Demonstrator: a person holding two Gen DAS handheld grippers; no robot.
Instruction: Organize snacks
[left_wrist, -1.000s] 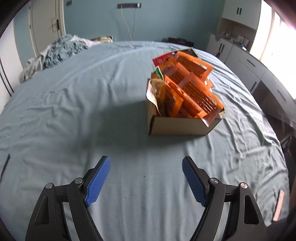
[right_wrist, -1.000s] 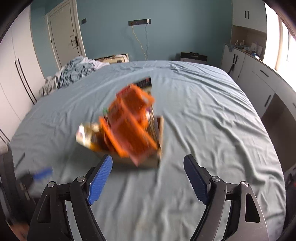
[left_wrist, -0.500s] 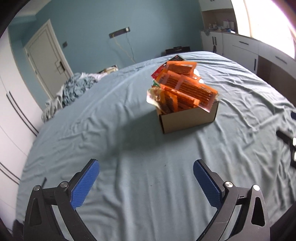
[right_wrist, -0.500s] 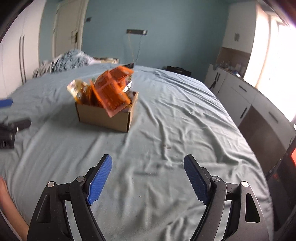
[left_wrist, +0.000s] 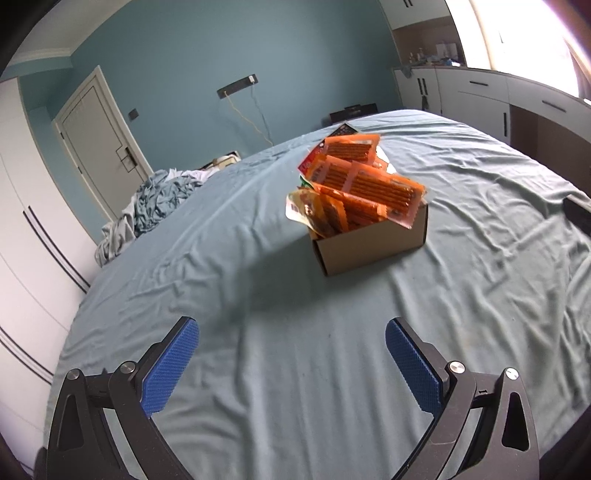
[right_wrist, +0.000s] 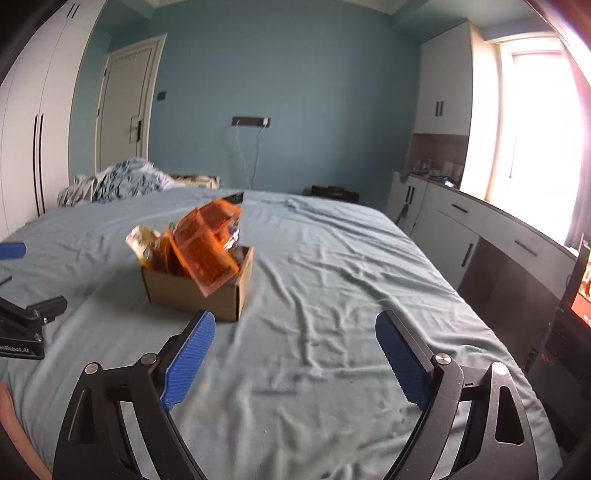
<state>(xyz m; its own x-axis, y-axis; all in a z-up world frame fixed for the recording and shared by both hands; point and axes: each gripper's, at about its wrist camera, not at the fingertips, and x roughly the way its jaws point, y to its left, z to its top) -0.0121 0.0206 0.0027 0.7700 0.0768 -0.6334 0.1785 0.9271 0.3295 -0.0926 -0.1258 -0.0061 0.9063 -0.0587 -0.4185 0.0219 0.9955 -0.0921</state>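
**A:** Teal-walled bedroom, big bed (left_wrist: 258, 369) with a wrinkled light blue sheet taking up pretty much everything. Where's the snack stuff sitting?

**B:** There's a cardboard box (left_wrist: 373, 247) sitting on the sheet around the middle of the bed, and it's overflowing with orange snack packets (left_wrist: 369, 184) sticking up and leaning over its rim. A yellowish packet (left_wrist: 301, 208) is poking out at the corner of the box nearest the pile of crumpled bedding (left_wrist: 155, 201).

**A:** And the grippers, are they grabbing anything?

**B:** Nope. The left gripper (left_wrist: 291, 365) is hanging over bare sheet with its blue pads spread wide apart, having just been opening, nothing between them. The box is sitting well beyond the fingertips, a bit toward the side of that gripper's right finger.

**A:** Same deal on the other side?

**B:** Pretty much. The right gripper (right_wrist: 295, 354) is also standing wide, its jaws having just been opening further, and only sheet is showing in the gap. From that camera the box (right_wrist: 199, 291) is lying just past the tip of the left finger, off toward the door side, not touching it as far as I can tell. The packets (right_wrist: 207, 243) are looking blurry there.

**A:** Anything else near the box?

**B:** In the right wrist view the left gripper's black body (right_wrist: 26, 325) is showing at the edge, well apart from the box on the wardrobe side. White cabinets (right_wrist: 480, 236) are running along the far side of the bed from the box, under a bright window (right_wrist: 535, 110).
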